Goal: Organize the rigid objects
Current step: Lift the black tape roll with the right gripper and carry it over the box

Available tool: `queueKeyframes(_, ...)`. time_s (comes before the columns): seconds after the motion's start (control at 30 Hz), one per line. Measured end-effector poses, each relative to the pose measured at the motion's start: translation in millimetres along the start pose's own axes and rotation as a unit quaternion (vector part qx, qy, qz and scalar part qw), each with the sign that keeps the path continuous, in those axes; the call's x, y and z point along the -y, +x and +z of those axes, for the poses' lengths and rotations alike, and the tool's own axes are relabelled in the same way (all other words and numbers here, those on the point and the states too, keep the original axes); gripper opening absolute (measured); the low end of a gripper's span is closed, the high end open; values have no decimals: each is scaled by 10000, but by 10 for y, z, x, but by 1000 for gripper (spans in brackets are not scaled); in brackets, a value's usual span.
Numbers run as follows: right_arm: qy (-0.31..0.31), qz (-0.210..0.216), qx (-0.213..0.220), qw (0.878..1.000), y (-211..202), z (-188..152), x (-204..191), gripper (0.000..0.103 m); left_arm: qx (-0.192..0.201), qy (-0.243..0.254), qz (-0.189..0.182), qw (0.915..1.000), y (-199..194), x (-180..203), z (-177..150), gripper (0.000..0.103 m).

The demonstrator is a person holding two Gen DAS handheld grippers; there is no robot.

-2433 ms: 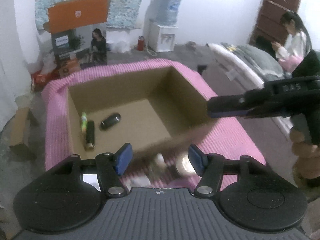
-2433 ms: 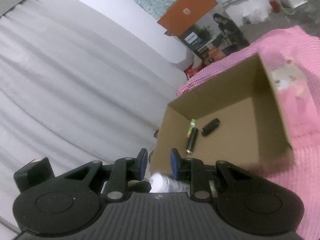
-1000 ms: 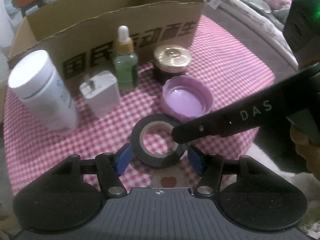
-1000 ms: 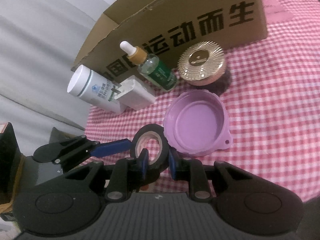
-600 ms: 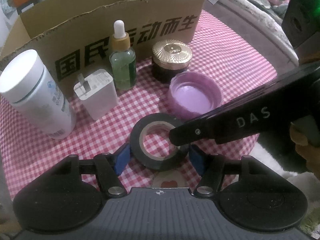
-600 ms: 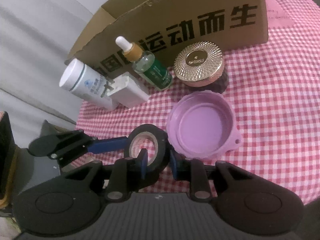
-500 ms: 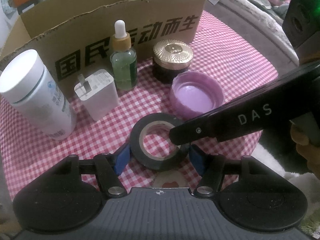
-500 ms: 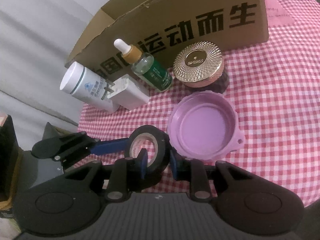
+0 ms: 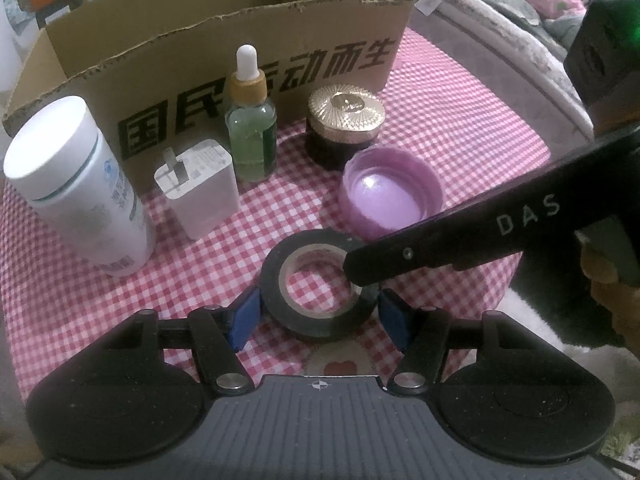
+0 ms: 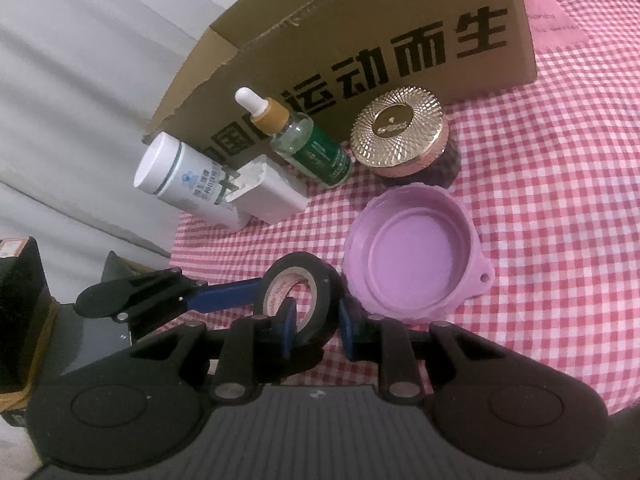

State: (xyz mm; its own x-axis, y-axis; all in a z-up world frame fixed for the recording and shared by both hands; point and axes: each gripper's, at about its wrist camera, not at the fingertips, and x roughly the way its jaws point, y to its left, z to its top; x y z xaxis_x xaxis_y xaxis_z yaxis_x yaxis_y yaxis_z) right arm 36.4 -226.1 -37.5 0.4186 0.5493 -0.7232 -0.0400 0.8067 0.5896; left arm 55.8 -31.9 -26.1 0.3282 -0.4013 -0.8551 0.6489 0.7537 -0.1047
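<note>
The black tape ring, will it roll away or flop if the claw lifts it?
The tape probably stays stiff: it is a thick wound ring on a card core. Lying flat on the cloth, it should not roll; stood on edge it likely would. The right claw straddles its wall, so the ring may swing when lifted.

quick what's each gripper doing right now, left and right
Left gripper: open, its pads on either side of the black tape roll.
Right gripper: one finger inside the roll, one outside; whether it pinches the wall cannot be told.
</note>
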Motion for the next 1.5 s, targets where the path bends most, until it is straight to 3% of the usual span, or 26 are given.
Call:
queueKeyframes(0.4, -210, -138, -112, 9996, 96, 24, -30, 27, -147, 177, 109, 9997, 76, 54, 29, 65)
queueKeyframes(0.77, -538, -369, 133, 9978, 147, -39, -127, 26, -12, 257, 330, 9991, 83, 211, 29, 64)
queueKeyframes(1.13, -594, -239, 494, 9967, -101, -87, -223, 26, 399, 180, 429, 9981, -307, 255, -46, 64)
queueKeyframes(1.5, -1002, -114, 1067, 9892, -490, -14, -571, 25, 1117, 52, 550, 9922, -805, 220, 106, 64)
